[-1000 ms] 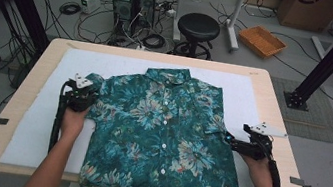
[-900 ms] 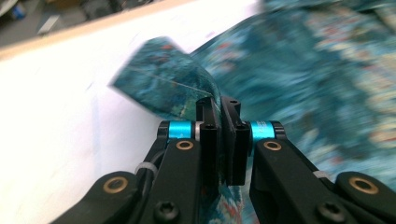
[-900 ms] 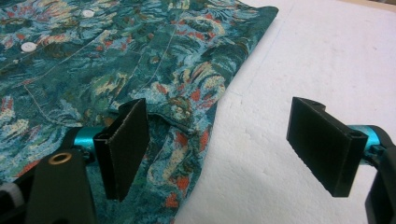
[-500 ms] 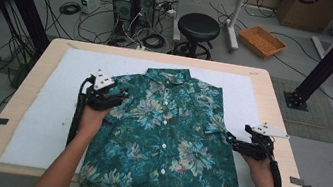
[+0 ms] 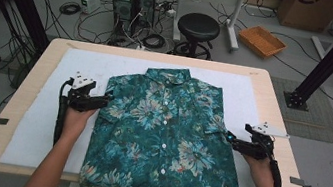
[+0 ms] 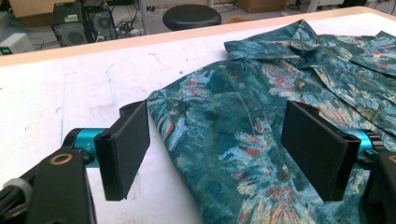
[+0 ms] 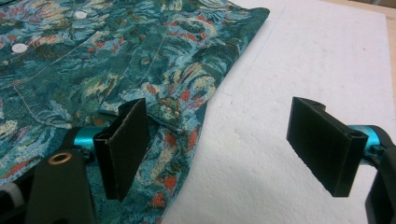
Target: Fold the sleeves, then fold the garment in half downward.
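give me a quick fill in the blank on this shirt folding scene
1. The floral shirt lies on a ____ mat covering the wooden table.
2. The left gripper has its jaws ____, with nothing clamped.
3. The shirt's collar points ____ from the person.
4. Behind the table stands a round black ____.

Missing words: white; open; away; stool

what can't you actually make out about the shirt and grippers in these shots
- Shirt hem, high view: cut off by the bottom edge of the picture.
- Sleeves, high view: folded under the body, so how they lie is hidden.
- Right gripper and left gripper, gripper views: open over the shirt's edges, but whether the lower jaw tips touch the cloth cannot be told.
- White mat markings, left gripper view: too faint to read.
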Motion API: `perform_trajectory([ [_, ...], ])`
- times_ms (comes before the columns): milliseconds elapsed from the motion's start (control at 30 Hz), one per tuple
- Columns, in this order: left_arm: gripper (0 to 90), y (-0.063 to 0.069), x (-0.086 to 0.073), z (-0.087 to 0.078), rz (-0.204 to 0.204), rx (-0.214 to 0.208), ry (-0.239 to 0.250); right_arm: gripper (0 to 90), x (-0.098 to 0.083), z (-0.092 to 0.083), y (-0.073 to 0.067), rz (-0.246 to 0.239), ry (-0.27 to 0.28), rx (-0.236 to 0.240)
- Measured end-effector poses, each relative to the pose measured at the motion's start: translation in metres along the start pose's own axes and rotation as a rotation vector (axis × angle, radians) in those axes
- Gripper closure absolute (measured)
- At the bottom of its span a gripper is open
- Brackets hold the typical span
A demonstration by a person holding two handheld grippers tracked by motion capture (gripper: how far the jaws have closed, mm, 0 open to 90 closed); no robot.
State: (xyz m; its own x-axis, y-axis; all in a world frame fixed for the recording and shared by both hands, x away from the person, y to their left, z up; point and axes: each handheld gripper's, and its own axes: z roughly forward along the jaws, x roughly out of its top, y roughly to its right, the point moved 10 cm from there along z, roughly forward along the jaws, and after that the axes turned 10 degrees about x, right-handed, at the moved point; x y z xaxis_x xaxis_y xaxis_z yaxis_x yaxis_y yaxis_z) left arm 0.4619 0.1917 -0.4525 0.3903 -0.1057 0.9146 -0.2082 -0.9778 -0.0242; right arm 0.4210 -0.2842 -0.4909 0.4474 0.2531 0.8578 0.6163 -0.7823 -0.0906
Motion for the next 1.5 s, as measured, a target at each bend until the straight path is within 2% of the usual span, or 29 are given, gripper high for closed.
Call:
perform_trajectory([
  [167, 23.8, -0.003, -0.004, -0.001, -0.019, 0.004, -0.001, 21.1, -0.001, -0.001, -0.001, -0.004, 0.000, -0.002],
  [333, 23.9, -0.004, -0.010, -0.003, -0.015, -0.003, -0.008, 21.2, 0.000, -0.001, -0.003, 0.003, 0.003, -0.007],
  [467, 23.8, -0.006, -0.007, -0.002, -0.032, -0.005, 0.000, 21.1, -0.001, -0.001, -0.003, -0.001, 0.003, -0.006],
  [600, 24.1, -0.007, -0.006, 0.001, -0.027, -0.014, -0.013, 21.1, 0.000, -0.001, -0.001, 0.007, 0.010, -0.011],
  [700, 24.2, -0.009, -0.004, 0.007, -0.041, -0.015, -0.019, 21.2, 0.000, 0.000, -0.001, 0.010, 0.006, -0.010],
  [867, 24.2, -0.015, -0.007, 0.023, -0.048, -0.016, -0.061, 21.2, 0.000, 0.002, -0.003, 0.003, 0.007, -0.006],
  [900, 24.3, -0.016, -0.007, 0.032, -0.052, -0.014, -0.082, 21.1, -0.001, 0.001, -0.004, 0.001, 0.001, -0.001],
  [933, 24.6, -0.016, -0.007, 0.032, -0.052, -0.014, -0.082, 21.1, -0.001, 0.001, -0.004, 0.001, 0.001, -0.001],
  [1000, 28.0, -0.018, -0.009, 0.046, -0.045, 0.009, -0.114, 21.1, -0.001, -0.001, -0.004, 0.002, 0.010, -0.004],
  [1033, 29.1, -0.018, -0.009, 0.046, -0.045, 0.009, -0.114, 21.1, 0.000, -0.002, -0.004, 0.008, 0.017, -0.006],
  [1067, 29.8, -0.020, -0.010, 0.055, -0.044, 0.020, -0.138, 21.1, 0.001, -0.002, -0.003, 0.011, 0.021, -0.008],
  [1100, 31.2, -0.020, -0.010, 0.055, -0.044, 0.020, -0.138, 21.1, 0.001, -0.002, -0.003, 0.011, 0.021, -0.008],
  [1267, 35.6, -0.024, -0.009, 0.076, -0.051, 0.042, -0.171, 21.1, 0.001, 0.000, -0.004, 0.012, 0.017, -0.009],
  [1500, 44.9, -0.031, -0.009, 0.096, 0.000, 0.097, -0.223, 21.2, 0.001, -0.001, -0.006, 0.025, 0.017, -0.017],
])
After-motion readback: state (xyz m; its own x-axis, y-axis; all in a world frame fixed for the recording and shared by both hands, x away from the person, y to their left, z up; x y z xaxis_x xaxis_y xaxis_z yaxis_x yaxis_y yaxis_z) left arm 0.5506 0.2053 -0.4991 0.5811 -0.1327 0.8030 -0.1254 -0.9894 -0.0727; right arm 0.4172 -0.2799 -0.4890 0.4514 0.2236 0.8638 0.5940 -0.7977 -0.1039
